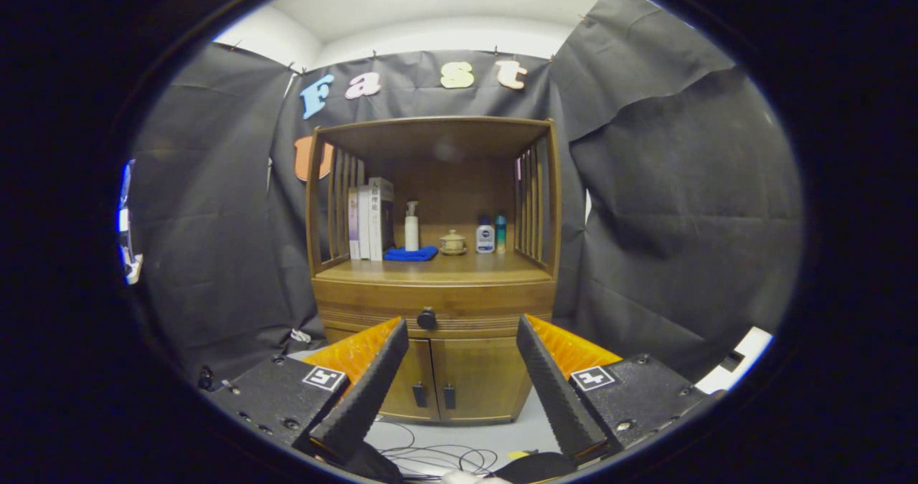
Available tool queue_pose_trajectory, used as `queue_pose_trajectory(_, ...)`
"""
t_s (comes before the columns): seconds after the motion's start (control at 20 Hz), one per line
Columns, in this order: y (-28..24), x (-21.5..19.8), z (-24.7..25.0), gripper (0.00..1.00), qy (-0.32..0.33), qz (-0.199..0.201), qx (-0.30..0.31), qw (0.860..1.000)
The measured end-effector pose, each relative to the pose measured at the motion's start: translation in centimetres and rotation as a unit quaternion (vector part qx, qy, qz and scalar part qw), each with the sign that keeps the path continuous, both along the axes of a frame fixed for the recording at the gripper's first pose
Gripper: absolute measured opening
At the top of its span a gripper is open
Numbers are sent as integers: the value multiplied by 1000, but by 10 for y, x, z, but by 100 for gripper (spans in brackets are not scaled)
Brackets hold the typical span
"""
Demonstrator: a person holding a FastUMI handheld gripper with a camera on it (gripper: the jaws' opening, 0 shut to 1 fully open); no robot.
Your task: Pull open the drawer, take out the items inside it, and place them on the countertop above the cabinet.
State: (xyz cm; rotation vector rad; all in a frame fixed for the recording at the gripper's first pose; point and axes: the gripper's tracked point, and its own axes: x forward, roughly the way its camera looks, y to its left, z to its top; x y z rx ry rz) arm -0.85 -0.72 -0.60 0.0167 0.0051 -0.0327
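The tool is held with its two fingers spread wide apart and nothing between them, pointing at a brown wooden cabinet that stands against the black cloth wall. The wooden drawer, fully closed, sits just under the surface and above a pair of lower doors; its round dark knob lies beyond the fingertips, nearer the left finger than the right finger. On the surface, under the open-sided upper shelf frame, stand from left to right: a row of upright books, a white spray bottle behind a folded blue cloth, a small lidded ceramic cup on a saucer, a white bottle with a blue label, and a slim teal bottle. Thin dark cables lie looped on the pale floor near the finger bases.
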Motion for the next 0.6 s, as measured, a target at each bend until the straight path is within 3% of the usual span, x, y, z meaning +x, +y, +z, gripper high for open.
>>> queue_pose_trajectory(0.6, -3, 22, -2, 99, -2, 2, -2, 1000)
